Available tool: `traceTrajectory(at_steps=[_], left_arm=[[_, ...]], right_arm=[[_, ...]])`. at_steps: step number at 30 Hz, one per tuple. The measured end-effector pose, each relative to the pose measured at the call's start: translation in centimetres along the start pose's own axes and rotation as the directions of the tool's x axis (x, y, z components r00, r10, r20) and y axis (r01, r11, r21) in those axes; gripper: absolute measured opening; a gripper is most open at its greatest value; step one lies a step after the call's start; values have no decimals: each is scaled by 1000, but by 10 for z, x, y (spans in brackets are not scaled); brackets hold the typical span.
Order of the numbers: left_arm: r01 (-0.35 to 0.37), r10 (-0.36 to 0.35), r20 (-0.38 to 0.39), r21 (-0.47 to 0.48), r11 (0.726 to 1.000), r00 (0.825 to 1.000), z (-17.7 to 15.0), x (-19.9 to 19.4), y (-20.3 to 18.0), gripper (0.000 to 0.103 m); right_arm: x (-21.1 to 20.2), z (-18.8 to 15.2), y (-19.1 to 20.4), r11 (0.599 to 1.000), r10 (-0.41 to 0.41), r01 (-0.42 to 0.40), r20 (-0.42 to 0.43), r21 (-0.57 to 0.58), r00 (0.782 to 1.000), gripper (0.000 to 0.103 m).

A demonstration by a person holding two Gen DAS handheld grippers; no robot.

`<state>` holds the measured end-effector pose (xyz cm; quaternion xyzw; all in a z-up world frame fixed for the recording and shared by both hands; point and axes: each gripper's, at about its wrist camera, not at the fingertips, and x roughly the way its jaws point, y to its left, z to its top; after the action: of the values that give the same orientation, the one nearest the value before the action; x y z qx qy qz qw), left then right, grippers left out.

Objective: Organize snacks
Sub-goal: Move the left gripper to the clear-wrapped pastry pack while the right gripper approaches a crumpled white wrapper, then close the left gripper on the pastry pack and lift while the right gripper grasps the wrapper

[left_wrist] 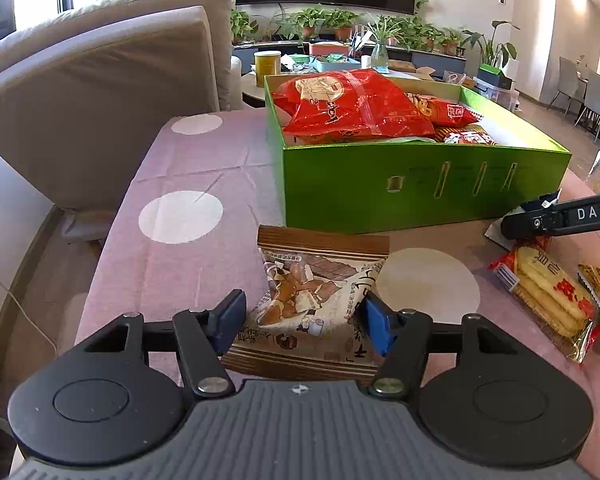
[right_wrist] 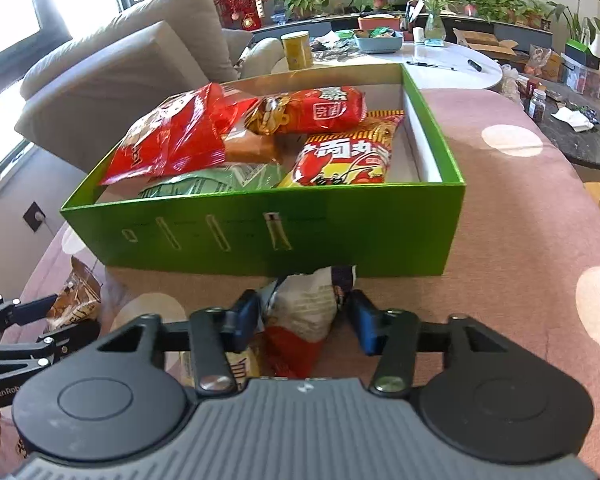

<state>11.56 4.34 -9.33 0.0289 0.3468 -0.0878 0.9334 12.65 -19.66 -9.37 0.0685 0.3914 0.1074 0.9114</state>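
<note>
Left wrist view: the left tongs (left_wrist: pixel 302 322) straddle a brown snack packet (left_wrist: pixel 316 304) lying flat on the tabletop (left_wrist: pixel 188 168); both blue pads (left_wrist: pixel 230 320) press its side edges and crumple the film, so this reads as a grip taken across the packet's short width for lifting. Just ahead of these tongs stands the green box (left_wrist: pixel 420 188), already loaded with red snack bags (left_wrist: pixel 356 104). Right wrist view: the right tongs (right_wrist: pixel 302 320) stand wide with a crumpled white-and-red packet (right_wrist: pixel 304 312) between the pads; contact cannot be confirmed, so they count as open. The box's near wall (right_wrist: pixel 260 236) rises directly ahead of both tongs, so any packet must clear that rim. Open room inside lies toward the far right corner (right_wrist: pixel 416 136). A cracker packet (left_wrist: pixel 548 300) lies to the right of the left tongs.
</note>
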Motion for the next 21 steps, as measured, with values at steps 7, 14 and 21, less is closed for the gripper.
traceTrajectory(at_steps=[7,14,21], left_arm=[[4,-4,10,-40,999,1000,-2,-8,2,53],[22,-19,34,-90,996,999,-3,-19,5,47],[12,-8,31,-112,994,999,-8,-21,6,51]], right_arm=[[-3,1,-2,999,32,-32,3,19,999,79],[-14,0,-1,998,60,-61,31,16,998,79],[-22,-1,-1,998,68,-68,46,13,997,79]])
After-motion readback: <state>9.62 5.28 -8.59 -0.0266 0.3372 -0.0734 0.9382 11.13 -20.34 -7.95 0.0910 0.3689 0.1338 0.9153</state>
